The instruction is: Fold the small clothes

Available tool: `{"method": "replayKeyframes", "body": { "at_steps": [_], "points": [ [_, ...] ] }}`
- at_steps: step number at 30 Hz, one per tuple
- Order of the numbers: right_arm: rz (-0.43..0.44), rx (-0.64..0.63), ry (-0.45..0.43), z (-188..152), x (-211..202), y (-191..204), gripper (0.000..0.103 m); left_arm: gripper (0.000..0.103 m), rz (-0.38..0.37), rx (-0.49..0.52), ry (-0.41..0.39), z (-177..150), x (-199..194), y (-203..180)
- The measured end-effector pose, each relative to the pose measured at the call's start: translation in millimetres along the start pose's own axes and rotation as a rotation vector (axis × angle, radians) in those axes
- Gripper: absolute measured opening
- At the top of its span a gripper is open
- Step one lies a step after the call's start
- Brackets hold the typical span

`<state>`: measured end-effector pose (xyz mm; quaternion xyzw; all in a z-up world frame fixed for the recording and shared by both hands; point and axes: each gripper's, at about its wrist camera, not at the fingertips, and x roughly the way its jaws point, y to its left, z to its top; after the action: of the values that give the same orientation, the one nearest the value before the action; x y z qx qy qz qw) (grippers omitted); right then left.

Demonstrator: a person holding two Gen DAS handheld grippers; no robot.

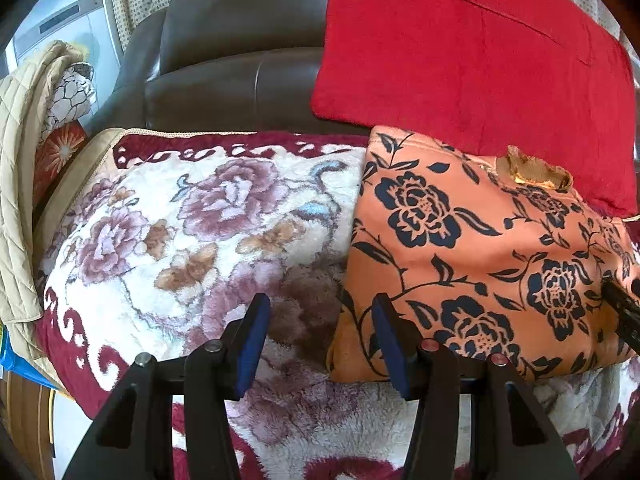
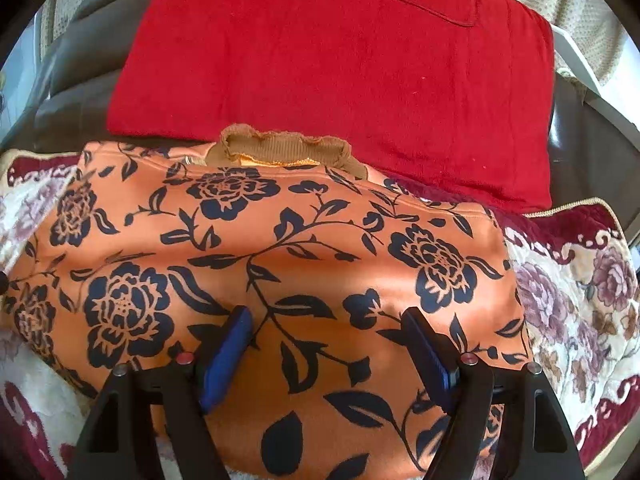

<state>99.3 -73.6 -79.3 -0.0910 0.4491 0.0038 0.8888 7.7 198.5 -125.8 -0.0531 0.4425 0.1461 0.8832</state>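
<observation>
Left wrist view shows the left gripper (image 1: 318, 312) hovering with its jaws spread wide and nothing between them, above a fleecy flowered blanket (image 1: 180, 220) that covers a dark leather sofa (image 1: 240, 52). Just to its right lies the orange top (image 1: 472, 248) with black flowers, folded into a compact block on the blanket, its ribbed collar (image 1: 532, 168) at the far edge. A red cushion (image 1: 460, 48) leans on the sofa back behind it. Right wrist view has the right gripper (image 2: 326, 326) directly over the orange top (image 2: 280, 264), jaws likewise apart and holding nothing; whether the fingertips touch the cloth is unclear.
</observation>
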Motion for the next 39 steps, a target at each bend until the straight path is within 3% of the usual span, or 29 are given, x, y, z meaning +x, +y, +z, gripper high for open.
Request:
{"method": "replayKeyframes", "body": {
  "at_steps": [3,5,7,10,13,15,19,21,22,24,25,28,31,36,37,38,39],
  "points": [
    [0.101,0.092,-0.001,-11.6,-17.8,-17.7,0.080,0.054,-0.016,-0.001,-0.015,1.8,-5.5,-0.9],
    [0.256,0.239,0.035,-31.4,-24.6,-42.1,0.080,0.054,-0.026,-0.004,-0.015,2.5,-6.5,-2.1],
    [0.456,0.482,0.062,-61.1,-22.1,-80.0,0.080,0.054,-0.035,-0.002,-0.012,2.5,-6.3,-5.1],
    [0.652,0.867,0.074,-102.1,-3.7,-140.3,0.080,0.054,-0.059,0.013,-0.009,2.9,-8.7,-15.9],
    [0.705,1.134,0.065,-131.6,14.7,-184.1,0.080,0.054,-0.080,0.026,-0.019,5.3,-11.8,-27.2],
    [0.756,1.230,0.048,-141.2,25.5,-199.5,0.079,0.054,-0.093,0.038,-0.016,9.1,-9.6,-39.2],
    [0.737,1.211,0.049,-126.3,33.2,-204.8,0.078,0.054,-0.125,0.074,0.016,13.8,1.1,-68.4],
    [0.705,1.172,0.039,-116.8,27.6,-200.9,0.071,0.054,-0.149,0.103,0.032,14.9,4.1,-87.6],
    [0.671,1.132,0.035,-109.5,23.6,-200.4,0.062,0.054,-0.161,0.125,0.036,15.3,4.5,-98.6],
    [0.634,1.105,0.058,-104.9,18.2,-200.2,0.061,0.054,-0.175,0.145,0.024,14.9,1.4,-108.1],
    [0.632,1.090,0.087,-107.3,13.8,-199.7,0.062,0.054,-0.181,0.151,0.015,14.3,0.5,-112.5],
    [0.547,1.045,0.138,-131.3,-2.6,-189.9,0.082,0.054,-0.188,0.165,0.033,11.0,8.3,-122.3],
    [0.600,1.119,0.110,-147.8,0.7,-191.6,0.082,0.054,-0.184,0.183,0.063,6.3,16.5,-131.6],
    [0.569,1.124,0.062,-114.7,28.1,-202.2,0.080,0.054,-0.191,0.180,0.046,8.2,13.2,-142.3],
    [0.561,1.142,0.053,-109.2,34.6,-205.5,0.060,0.054,-0.190,0.182,0.043,9.0,13.6,-142.6],
    [0.563,1.137,0.051,-105.9,36.4,-205.7,0.013,0.054,-0.188,0.190,0.041,9.2,13.9,-145.0],
    [0.571,1.114,0.065,-98.9,39.8,-204.9,0.013,0.054,-0.188,0.197,0.041,9.1,13.6,-145.3]
  ]
}}
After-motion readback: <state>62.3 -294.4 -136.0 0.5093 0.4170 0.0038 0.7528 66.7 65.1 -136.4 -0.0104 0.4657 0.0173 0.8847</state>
